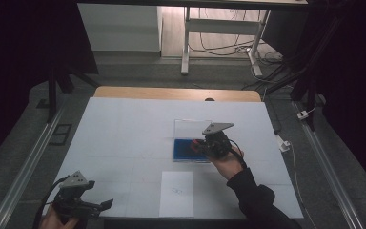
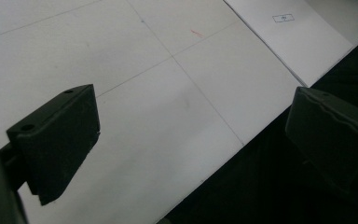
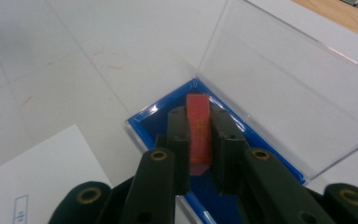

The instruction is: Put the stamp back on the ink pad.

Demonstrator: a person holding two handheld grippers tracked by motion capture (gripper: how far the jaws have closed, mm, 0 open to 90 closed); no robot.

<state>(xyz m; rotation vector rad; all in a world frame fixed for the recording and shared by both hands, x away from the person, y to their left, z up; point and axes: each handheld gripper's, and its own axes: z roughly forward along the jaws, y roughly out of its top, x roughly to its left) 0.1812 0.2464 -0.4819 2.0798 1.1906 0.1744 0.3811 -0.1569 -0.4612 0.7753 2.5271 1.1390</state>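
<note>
Black jaws, left: we are holding the left gripper [image 1: 106, 204] spread and empty at the table's [image 1: 124, 124] near left corner, well apart from the work.
Paper: a white sheet [image 1: 177, 193] is lying at the near edge, between the hands.
Red block: we are pinching the red block [image 3: 198, 128] in the right gripper [image 3: 198, 140], long axis along the jaws, directly over the blue tray [image 3: 144, 122].
Case: its clear lid [image 3: 279, 79] is standing open on the far side.
Room: we are seeing grey floor and desk legs beyond the far edge.

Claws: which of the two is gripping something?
The right claw, over the blue case, is shut on a red block. The left claw is open over the table's edge.
</note>
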